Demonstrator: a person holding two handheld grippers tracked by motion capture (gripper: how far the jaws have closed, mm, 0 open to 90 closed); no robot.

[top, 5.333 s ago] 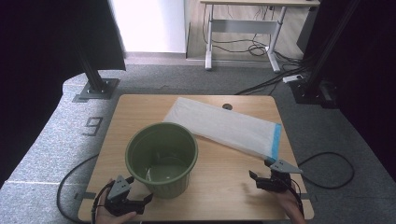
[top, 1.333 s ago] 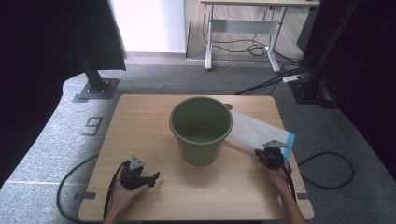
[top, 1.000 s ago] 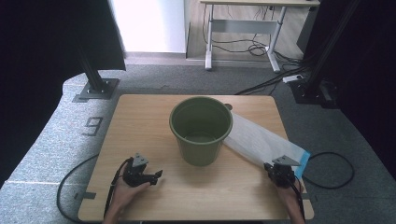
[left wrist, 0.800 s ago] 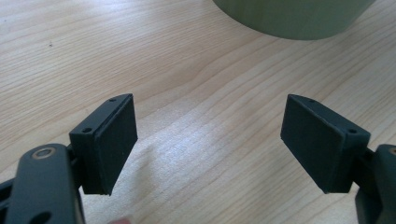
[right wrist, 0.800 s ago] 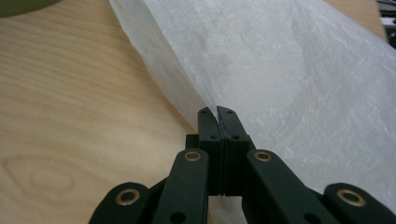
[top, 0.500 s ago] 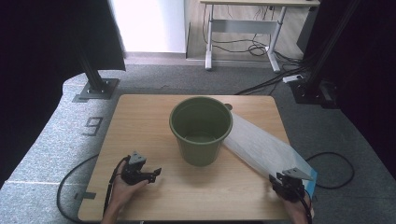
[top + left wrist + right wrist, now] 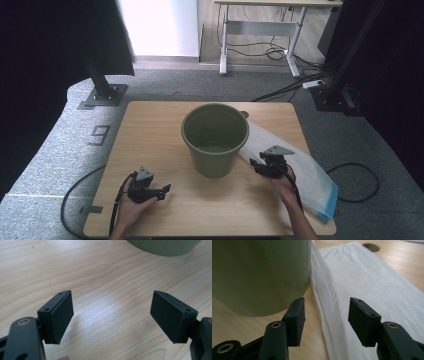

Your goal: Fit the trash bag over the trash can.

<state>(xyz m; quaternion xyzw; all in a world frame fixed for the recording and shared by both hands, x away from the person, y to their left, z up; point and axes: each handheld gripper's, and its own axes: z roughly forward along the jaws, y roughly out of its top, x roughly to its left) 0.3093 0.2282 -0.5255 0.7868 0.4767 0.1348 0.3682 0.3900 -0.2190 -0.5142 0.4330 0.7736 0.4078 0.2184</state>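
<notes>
The green bucket (image 7: 215, 137) stands mid-desk (image 7: 150, 125) on one end of the white plastic bag (image 7: 295, 167), which trails toward the desk's right front corner. The right tongs (image 7: 261, 165) have just been opening and hover empty at the bag's near edge; the left tongs (image 7: 162, 191) rest apart, well clear. To grip well, pinch what looks like a raised fold beside the bucket, low and square.

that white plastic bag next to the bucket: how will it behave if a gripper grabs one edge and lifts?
The white bag looks thin and wrinkled, so it will probably drape limp rather than hold shape. It lies flat and looks empty, so likely very light. The film may slip between the pads, and its far end by the green bucket could drag or snag.
</notes>
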